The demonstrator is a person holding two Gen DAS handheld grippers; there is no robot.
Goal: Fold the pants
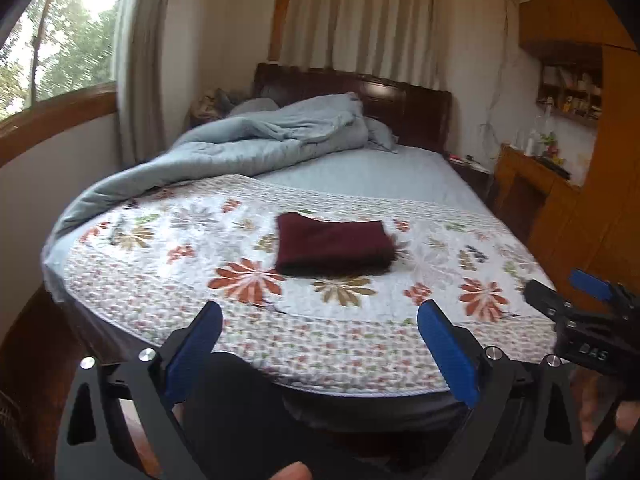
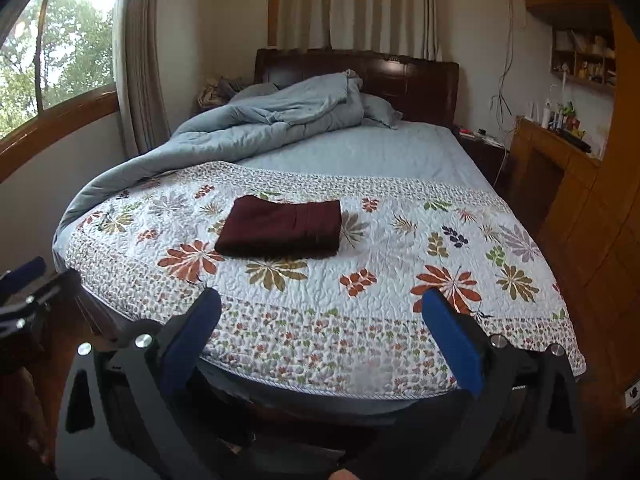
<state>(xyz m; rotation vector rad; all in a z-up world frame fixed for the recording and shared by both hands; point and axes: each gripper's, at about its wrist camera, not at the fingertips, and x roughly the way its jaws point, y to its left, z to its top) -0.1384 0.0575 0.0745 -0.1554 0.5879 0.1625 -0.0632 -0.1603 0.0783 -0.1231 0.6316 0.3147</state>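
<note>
Bed (image 2: 420,152) carries floral quilt (image 2: 400,280), folded maroon pants (image 2: 280,230), blue duvet (image 2: 260,128)

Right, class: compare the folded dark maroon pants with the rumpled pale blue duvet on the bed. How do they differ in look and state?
The folded dark maroon pants form a neat flat rectangle; the rumpled pale blue duvet lies heaped in loose folds. The pants are small and dark, the duvet large and pale. The pants lie on the floral quilt toward the foot end; the duvet is piled by the dark wooden headboard. Both are cloth resting on the bed, untouched by either gripper.
</note>
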